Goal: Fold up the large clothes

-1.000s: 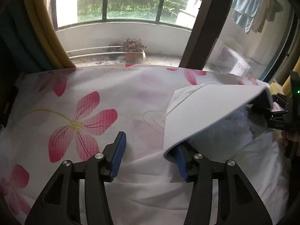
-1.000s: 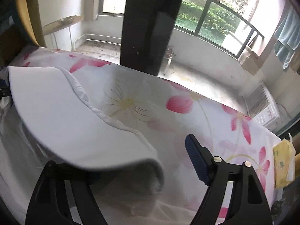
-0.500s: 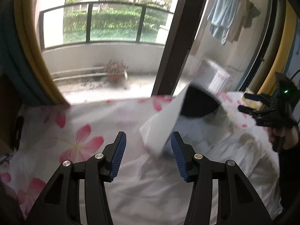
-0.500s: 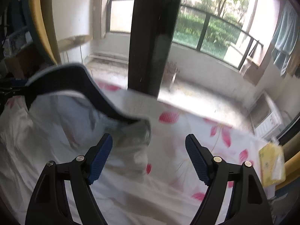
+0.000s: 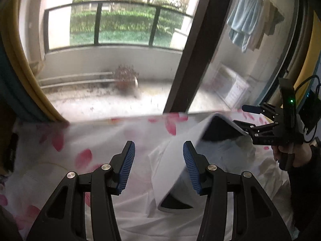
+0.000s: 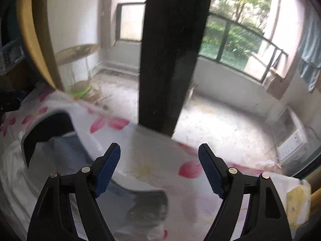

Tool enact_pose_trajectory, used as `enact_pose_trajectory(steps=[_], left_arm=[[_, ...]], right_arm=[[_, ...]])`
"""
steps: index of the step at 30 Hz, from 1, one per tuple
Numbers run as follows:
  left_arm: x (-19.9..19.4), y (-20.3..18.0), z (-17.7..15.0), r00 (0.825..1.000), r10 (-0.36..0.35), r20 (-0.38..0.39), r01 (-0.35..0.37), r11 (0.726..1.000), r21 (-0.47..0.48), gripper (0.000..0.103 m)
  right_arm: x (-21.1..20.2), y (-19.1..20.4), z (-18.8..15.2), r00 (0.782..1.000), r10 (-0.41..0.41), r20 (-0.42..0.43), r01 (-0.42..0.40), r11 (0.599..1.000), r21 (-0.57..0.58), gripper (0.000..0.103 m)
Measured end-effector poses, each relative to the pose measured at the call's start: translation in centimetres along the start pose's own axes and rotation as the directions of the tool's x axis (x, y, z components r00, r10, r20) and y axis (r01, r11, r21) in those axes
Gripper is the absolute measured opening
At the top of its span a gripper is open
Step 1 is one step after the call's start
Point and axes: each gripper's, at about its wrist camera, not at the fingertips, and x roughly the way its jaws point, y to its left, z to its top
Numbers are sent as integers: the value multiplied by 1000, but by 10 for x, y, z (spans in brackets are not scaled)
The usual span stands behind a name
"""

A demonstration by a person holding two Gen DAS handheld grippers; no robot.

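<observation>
White garment [image 5: 172,160] lying on a bed under a pink-flowered sheet [image 5: 70,154], one stiff flap curled upward with a dark underside. Left view: left hand-held gripper [image 5: 158,166] spread, nothing pinched, the flap's near edge just in front of the right blue pad; also shows the right hand-held gripper [image 5: 246,116] at the far end of the flap, gripped by a hand [image 5: 289,156], jaws apart. Right view: right gripper spread and empty over the sheet, garment to its left; shows alone a yellow packet [image 6: 297,204] at the bed's right edge. Blurred balcony beyond in both.
</observation>
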Motion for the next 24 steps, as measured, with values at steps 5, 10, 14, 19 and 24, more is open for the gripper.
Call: enact_pose_trajectory(steps=[5,10,14,19,24], left_arm=[[17,5,-20,996,-24,-85,27,999,26,58],[36,1,-42,979,-30,-201,51,994,97,60],[50,1,-53,965,-46,-257,78,991,113,66],[55,-2,-49,967,-62,-248,93,989,115,67],[65,-14,-45,965,-74,-253,121,977,176,65]], right_arm=[[16,18,-31,994,37,-102,-44,997,-70,80],[18,10,-51,987,81,-141,-87,996,-34,80],[12,8,-61,975,171,-140,-176,984,-27,62],[-10,8,-69,989,125,-76,-129,991,-38,15],[-46,8,-74,999,-21,41,25,996,-80,14]])
